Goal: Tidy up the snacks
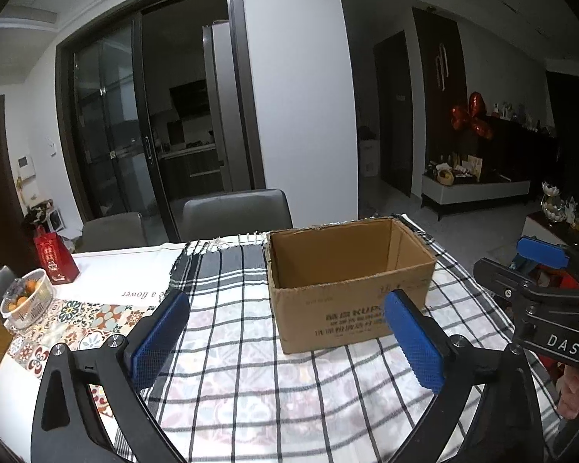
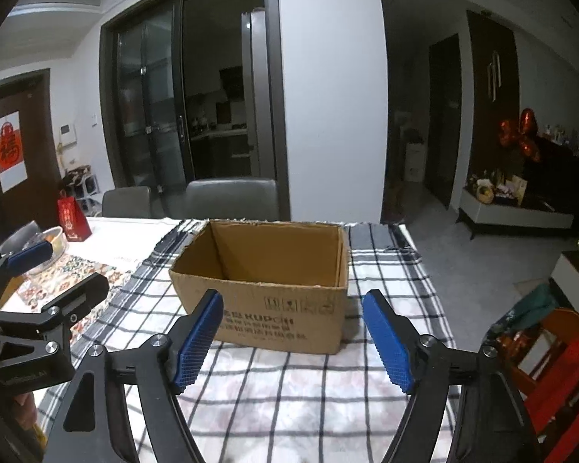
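An open brown cardboard box (image 1: 351, 293) stands upright on the checked cloth; its inside looks empty from here. It also shows in the right wrist view (image 2: 266, 293), straight ahead. My left gripper (image 1: 289, 332) is open and empty, held above the cloth just short of the box's near left side. My right gripper (image 2: 293, 339) is open and empty, just short of the box's front. The right gripper shows at the right edge of the left wrist view (image 1: 536, 270); the left gripper shows at the left edge of the right wrist view (image 2: 31, 270). No snacks are in view.
A white basket of oranges (image 1: 29, 303) and a red gift bag (image 1: 56, 256) stand at the table's far left. Two grey chairs (image 1: 235, 212) stand behind the table. A red chair (image 2: 559, 355) is at the right. The table edge (image 2: 424, 270) runs along the right.
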`<state>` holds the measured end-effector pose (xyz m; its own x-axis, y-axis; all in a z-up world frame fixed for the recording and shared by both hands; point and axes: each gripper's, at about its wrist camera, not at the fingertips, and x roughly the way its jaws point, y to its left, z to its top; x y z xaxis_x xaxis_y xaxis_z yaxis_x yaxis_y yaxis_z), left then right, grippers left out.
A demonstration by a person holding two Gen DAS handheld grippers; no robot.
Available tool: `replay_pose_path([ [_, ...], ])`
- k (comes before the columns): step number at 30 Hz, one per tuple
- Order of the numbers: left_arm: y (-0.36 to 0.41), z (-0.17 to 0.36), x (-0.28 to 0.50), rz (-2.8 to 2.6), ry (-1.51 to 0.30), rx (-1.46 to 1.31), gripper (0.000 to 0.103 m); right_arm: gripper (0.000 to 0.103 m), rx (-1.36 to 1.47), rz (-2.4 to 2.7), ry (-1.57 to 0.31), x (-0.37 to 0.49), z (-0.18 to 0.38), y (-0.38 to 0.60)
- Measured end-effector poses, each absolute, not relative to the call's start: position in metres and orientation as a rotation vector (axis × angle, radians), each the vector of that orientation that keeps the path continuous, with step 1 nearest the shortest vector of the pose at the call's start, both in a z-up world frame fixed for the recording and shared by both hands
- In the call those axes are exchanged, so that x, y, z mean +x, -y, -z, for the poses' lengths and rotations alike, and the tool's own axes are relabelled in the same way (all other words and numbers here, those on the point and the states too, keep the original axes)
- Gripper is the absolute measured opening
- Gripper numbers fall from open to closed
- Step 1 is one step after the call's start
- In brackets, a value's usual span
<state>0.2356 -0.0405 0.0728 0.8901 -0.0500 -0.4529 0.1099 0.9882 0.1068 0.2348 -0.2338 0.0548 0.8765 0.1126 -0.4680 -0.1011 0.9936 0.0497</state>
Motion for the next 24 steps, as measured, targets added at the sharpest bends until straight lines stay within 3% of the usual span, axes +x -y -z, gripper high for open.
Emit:
replay_pose_path([
  [2,0.040,-0.074,0.223,0.082,-0.458,0.132,0.103,0.082,0.017,-0.109,-0.486,0.223,-0.057,0.234],
  [24,0.035,-0.076,0.136,0.102,-0.450,0.089,0.103,0.082,0.033,-0.129,-0.447,0.125,-0.058,0.231],
])
